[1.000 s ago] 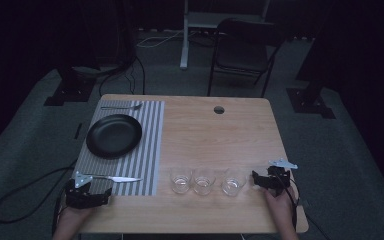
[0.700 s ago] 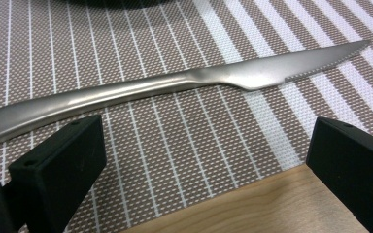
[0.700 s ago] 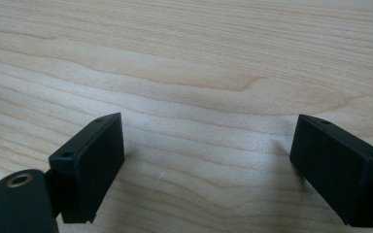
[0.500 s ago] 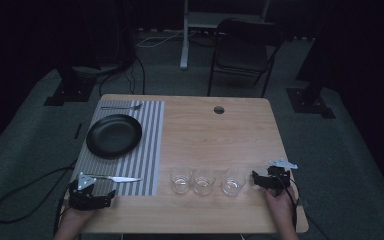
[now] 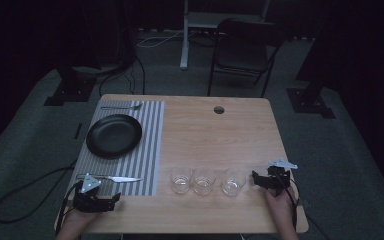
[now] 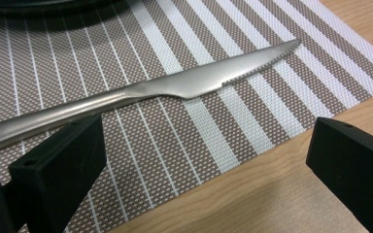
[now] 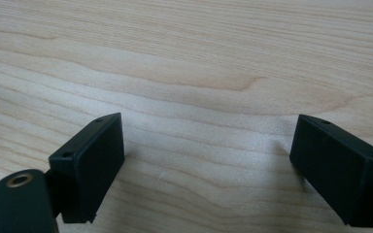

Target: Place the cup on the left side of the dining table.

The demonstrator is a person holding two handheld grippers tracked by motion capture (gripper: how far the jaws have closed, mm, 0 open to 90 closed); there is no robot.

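While both jaw pairs gape empty, left gripper (image 5: pixel 114 199) near one knife (image 5: pixel 116 178); right gripper (image 5: pixel 256 179) beside three glasses (image 5: pixel 203 182), seemingly empty.

A steel knife (image 6: pixel 175 87) lies flat on the striped placemat (image 6: pixel 252 116).

High view overhead, facing forward-down on desk (image 5: pixel 215 135); gripper views close, low; left sharing the knife (image 6: pixel 175 87) with it.
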